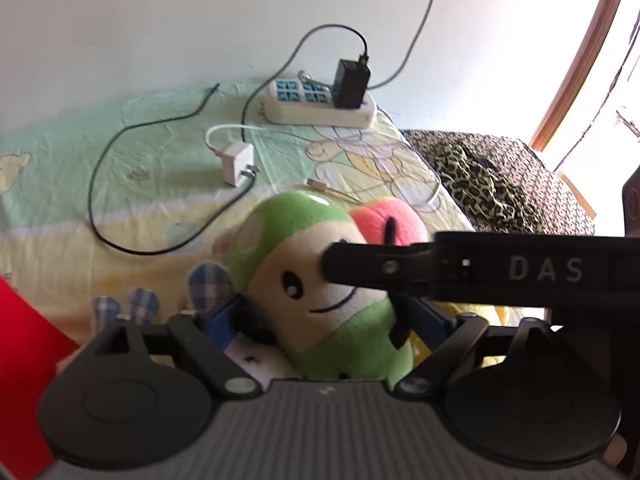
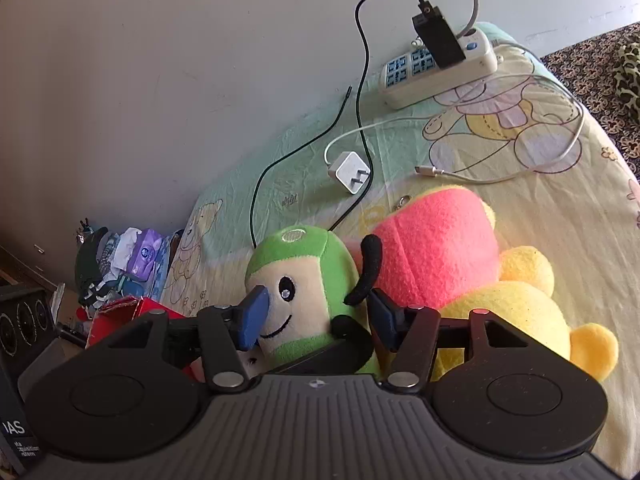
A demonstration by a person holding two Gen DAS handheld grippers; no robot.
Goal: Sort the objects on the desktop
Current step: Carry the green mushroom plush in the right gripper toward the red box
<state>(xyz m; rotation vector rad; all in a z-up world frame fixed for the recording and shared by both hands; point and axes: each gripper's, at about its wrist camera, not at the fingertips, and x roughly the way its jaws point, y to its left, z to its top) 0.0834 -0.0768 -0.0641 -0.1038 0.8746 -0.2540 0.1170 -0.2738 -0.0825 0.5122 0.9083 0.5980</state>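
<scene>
A green mushroom plush (image 1: 320,280) with a cream smiling face lies on a cartoon-print sheet (image 1: 140,184). My left gripper (image 1: 326,316) is open wide, and the plush's body sits between its blue pads. In the right wrist view the same plush (image 2: 300,280) is pinched between the blue pads of my right gripper (image 2: 316,312), one pad pressing the face beside the eye. A black finger (image 1: 360,264) of the right gripper crosses the left wrist view from the right and touches the plush's face.
A pink and yellow plush (image 2: 460,264) leans against the green one. Farther back lie a white charger (image 2: 350,170), a black cable (image 1: 120,152) and a power strip (image 2: 440,68) with a black adapter. A red box (image 2: 120,316) stands to the left and leopard cloth (image 1: 488,188) lies to the right.
</scene>
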